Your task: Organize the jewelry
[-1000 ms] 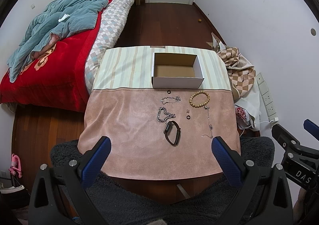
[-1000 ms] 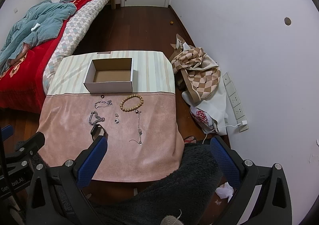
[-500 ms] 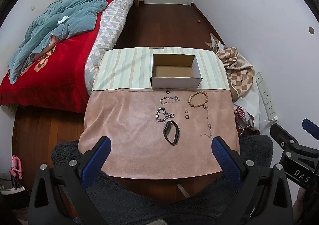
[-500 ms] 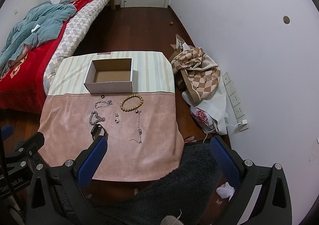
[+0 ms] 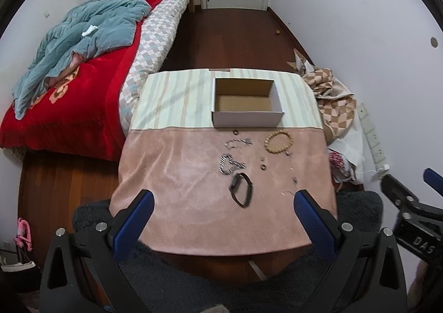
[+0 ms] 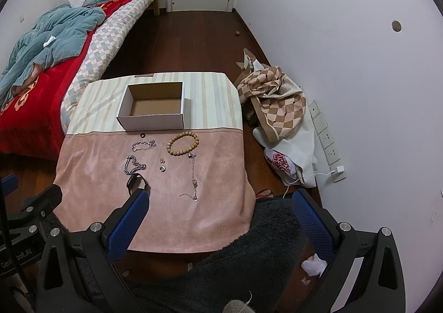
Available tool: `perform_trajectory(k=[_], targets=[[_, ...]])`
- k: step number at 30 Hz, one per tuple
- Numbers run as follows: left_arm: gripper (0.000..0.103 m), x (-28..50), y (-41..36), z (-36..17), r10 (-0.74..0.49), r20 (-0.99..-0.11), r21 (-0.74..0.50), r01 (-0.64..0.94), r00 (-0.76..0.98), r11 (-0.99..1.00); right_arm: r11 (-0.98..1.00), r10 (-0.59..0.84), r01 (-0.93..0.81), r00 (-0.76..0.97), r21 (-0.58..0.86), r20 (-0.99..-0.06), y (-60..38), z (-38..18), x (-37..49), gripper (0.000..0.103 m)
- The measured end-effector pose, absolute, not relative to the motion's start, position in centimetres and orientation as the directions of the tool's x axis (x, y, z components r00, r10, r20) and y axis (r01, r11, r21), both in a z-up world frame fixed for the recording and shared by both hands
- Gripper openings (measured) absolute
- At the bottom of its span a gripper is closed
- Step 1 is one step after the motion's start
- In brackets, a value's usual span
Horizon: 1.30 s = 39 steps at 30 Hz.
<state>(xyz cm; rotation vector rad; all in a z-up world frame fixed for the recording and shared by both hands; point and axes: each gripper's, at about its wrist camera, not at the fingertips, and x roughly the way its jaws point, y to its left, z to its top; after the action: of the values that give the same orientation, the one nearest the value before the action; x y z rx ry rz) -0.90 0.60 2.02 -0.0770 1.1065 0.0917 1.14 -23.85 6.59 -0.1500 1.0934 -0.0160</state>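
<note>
My left tongs (image 5: 223,210) and my right tongs (image 6: 220,209) both have black frames and blue textured pads (image 5: 135,214). The low cloth-covered table (image 6: 171,210) is dusty pink on its near part and striped pale green, cream and beige on its far part. On the stripes sits an open cardboard box (image 6: 153,110), white outside and brown inside. On the pink lie a tan wooden bead bracelet (image 6: 182,144), a black band bracelet (image 5: 241,189), silver chains (image 6: 133,164) and small dark rings (image 6: 162,168). Far left, the bed (image 5: 74,97) is red with a teal quilt and a grey-white checked cover. The crumpled fabric at right (image 6: 274,102) is brown-and-cream diamond check.
</note>
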Motion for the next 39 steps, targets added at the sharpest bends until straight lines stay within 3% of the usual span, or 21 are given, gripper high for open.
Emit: perform_trajectory(k=[10, 15, 18, 19, 21, 25, 27, 28, 30, 39], targets=[[0.103, 4.7, 1.8, -7.5, 0.143, -0.93, 0.103, -0.134, 0.339, 0.986, 0.999, -0.039, -0.014, 0.366, -0.047, -0.93, -25.6, -2.4, 6.9, 0.103], [0.102, 6.6, 1.1, -13.8, 0.136, -0.963, 0.119, -0.088, 0.232, 0.989, 1.0, -0.017, -0.012, 0.275, -0.021, -0.961, -25.9, -8.8, 9.5, 0.102], [0.101, 7.4, 0.6, -16.8, 0.108, -0.976, 0.096, -0.072, 0.189, 0.993, 1.0, -0.012, -0.02, 0.22, -0.017, -0.975, -25.7, -12.9, 10.4, 0.096], [0.098, 7.7, 0.4, -17.8, 0.093, -0.98, 0.082, -0.067, 0.174, 0.994, 1.0, -0.011, -0.023, 0.202, -0.016, -0.979, -25.6, -14.0, 10.6, 0.095], [0.08, 8.2, 0.1, -19.6, 0.064, -0.989, 0.055, -0.066, 0.136, 0.996, 1.0, 0.0, -0.026, 0.167, -0.005, -0.986, -25.6, -15.9, 10.7, 0.09], [0.066, 9.1, -0.3, -22.6, 0.005, -0.997, 0.0, -0.071, 0.075, 0.998, 1.0, 0.014, -0.023, 0.125, 0.012, -0.992, -25.6, -18.2, 10.6, 0.089], [0.04, 9.3, -0.3, -23.4, -0.02, -0.998, -0.024, -0.071, 0.066, 0.997, 0.999, 0.026, -0.022, 0.11, 0.023, -0.994, -25.7, -19.1, 10.6, 0.088], [0.035, 9.3, -0.4, -23.7, -0.022, -0.998, -0.027, -0.071, 0.066, 0.997, 0.999, 0.028, -0.022, 0.103, 0.026, -0.994, -25.7, -19.3, 10.6, 0.088], [0.013, 9.2, -0.7, -23.2, -0.024, -0.992, -0.03, -0.05, 0.122, 0.998, 0.999, 0.036, -0.023, 0.093, 0.034, -0.995, -25.7, -19.8, 10.7, 0.086], [0.009, 11.1, 1.7, -18.6, -0.013, -0.973, -0.034, -0.088, 0.23, 0.996, 0.994, 0.111, -0.009, 0.116, 0.11, -0.987, -25.2, -19.5, 13.8, 0.071]])
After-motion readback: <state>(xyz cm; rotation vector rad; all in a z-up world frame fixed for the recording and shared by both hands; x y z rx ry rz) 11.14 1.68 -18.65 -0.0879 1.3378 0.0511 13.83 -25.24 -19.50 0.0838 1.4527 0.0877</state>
